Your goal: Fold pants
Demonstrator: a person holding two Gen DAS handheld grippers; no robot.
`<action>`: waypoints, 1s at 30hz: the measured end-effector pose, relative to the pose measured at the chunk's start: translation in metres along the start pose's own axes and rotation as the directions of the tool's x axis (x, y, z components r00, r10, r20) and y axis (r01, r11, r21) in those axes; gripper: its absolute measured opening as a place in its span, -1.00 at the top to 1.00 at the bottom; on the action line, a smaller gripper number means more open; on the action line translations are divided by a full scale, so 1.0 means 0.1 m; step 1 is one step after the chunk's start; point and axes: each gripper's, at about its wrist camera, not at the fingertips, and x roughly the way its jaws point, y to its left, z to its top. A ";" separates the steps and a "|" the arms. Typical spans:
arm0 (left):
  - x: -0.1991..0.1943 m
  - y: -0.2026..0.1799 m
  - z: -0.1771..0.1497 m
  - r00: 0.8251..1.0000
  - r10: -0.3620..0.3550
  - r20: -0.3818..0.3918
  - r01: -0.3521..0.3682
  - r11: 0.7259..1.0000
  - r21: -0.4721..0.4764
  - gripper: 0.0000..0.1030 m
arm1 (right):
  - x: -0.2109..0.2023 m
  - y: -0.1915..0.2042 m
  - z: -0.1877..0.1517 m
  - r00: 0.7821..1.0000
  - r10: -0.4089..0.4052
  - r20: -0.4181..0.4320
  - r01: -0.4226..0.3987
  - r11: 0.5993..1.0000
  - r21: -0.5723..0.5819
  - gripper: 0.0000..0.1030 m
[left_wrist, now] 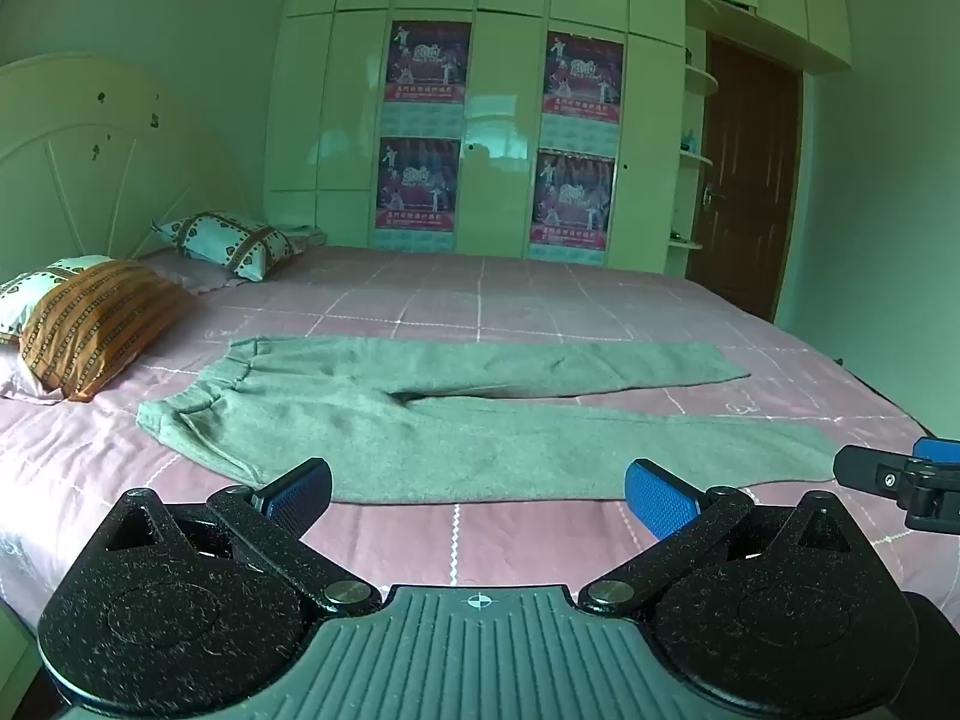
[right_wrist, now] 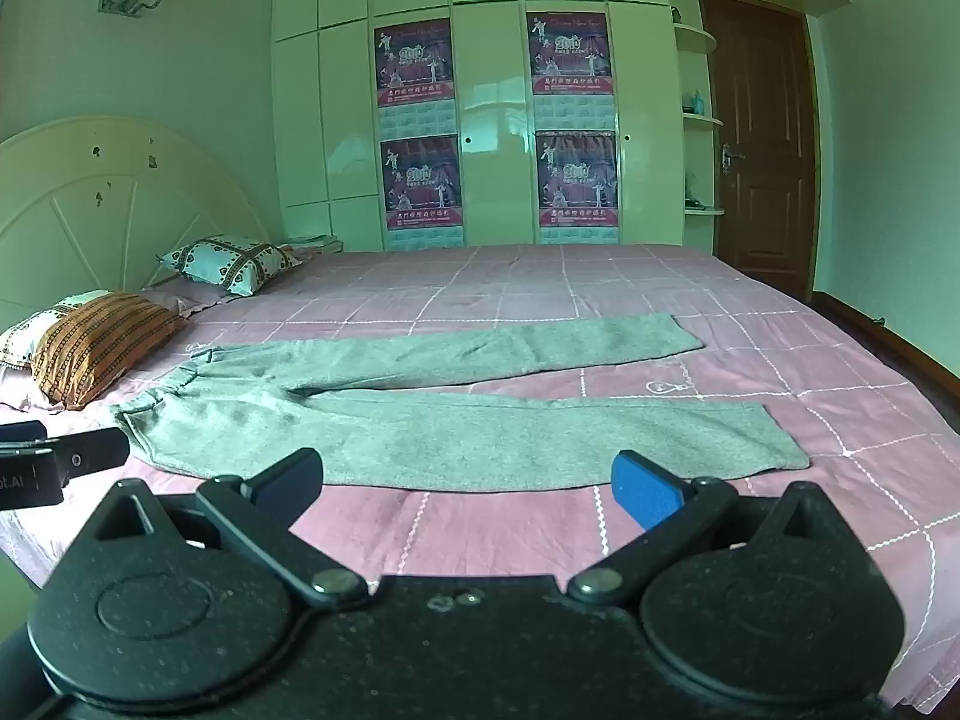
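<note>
Both grippers hovered over the near edge of the pink checked bedspread, the left gripper and the right gripper each spread fully wide and holding nothing. Beyond them the grey pants lay flat and unfolded, waistband toward two pillows, legs stretched rightward, slightly parted.

Bed in pink checked sheet, cream headboard, glossy wardrobe, brown door
</note>
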 end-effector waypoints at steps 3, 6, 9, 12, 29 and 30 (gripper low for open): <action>-0.01 0.00 0.00 1.000 0.000 -0.007 0.000 1.000 0.004 -1.00 | 0.01 0.00 0.00 1.000 0.000 -0.002 0.000 1.000 0.000 -0.89; -0.03 -0.03 0.00 1.000 0.000 -0.009 0.000 1.000 0.005 -1.00 | 0.01 -0.01 -0.01 1.000 0.001 -0.001 -0.001 1.000 0.002 -0.89; 0.01 -0.02 0.01 1.000 0.003 -0.017 -0.002 1.000 0.006 -1.00 | 0.01 -0.01 -0.01 1.000 0.003 0.000 -0.003 1.000 0.003 -0.89; -0.03 -0.03 0.02 1.000 0.004 -0.019 -0.004 1.000 0.004 -1.00 | 0.01 -0.01 -0.01 1.000 0.003 -0.002 -0.003 1.000 0.003 -0.89; -0.01 0.00 0.01 1.000 0.004 -0.020 -0.004 1.000 0.006 -1.00 | 0.01 -0.01 -0.01 1.000 0.003 -0.002 -0.003 1.000 0.004 -0.89; -0.01 0.00 0.01 1.000 0.003 -0.019 -0.003 1.000 0.005 -1.00 | 0.01 -0.01 -0.01 1.000 0.003 -0.001 -0.003 1.000 0.003 -0.89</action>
